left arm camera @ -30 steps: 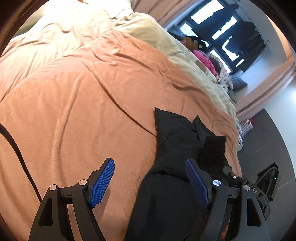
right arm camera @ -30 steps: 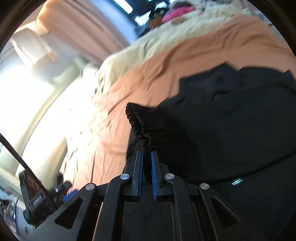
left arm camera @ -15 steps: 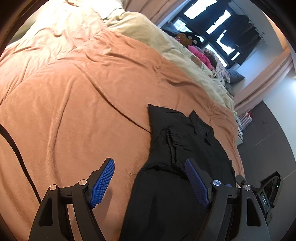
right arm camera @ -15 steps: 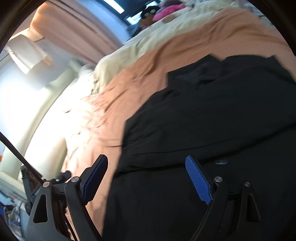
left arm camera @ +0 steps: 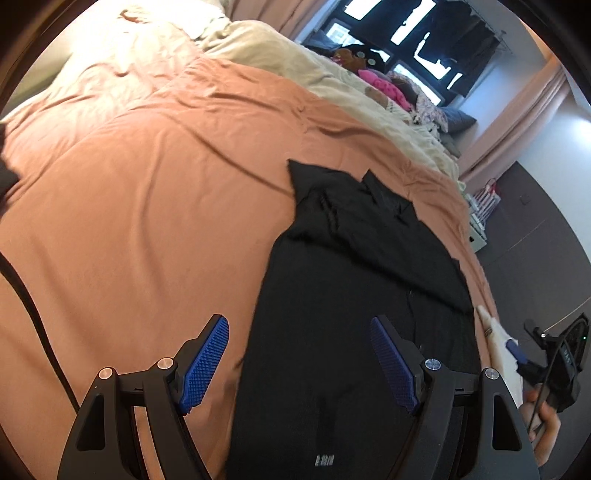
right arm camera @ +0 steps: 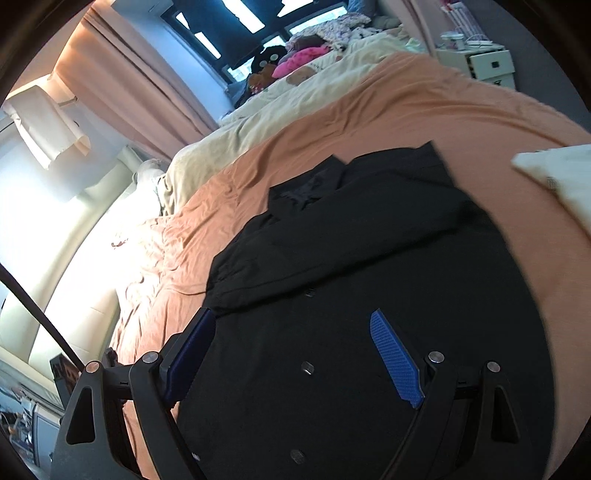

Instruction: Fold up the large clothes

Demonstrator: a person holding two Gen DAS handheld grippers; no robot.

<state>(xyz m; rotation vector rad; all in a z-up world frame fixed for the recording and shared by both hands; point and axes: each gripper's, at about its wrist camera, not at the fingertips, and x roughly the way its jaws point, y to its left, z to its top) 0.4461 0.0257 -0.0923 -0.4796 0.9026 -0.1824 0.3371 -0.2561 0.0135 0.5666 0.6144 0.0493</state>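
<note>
A black garment (left arm camera: 354, 295) lies on the orange bedspread (left arm camera: 129, 206) near curtained windows (right arm camera: 236, 33), both grippers' fingers spread, empty.

Bed (left arm camera: 147, 221) covered by orange blanket, cream blanket (left arm camera: 280, 55) beyond it. Black garment (right arm camera: 351, 295) lies flat on orange blanket, one sleeve folded across.
</note>
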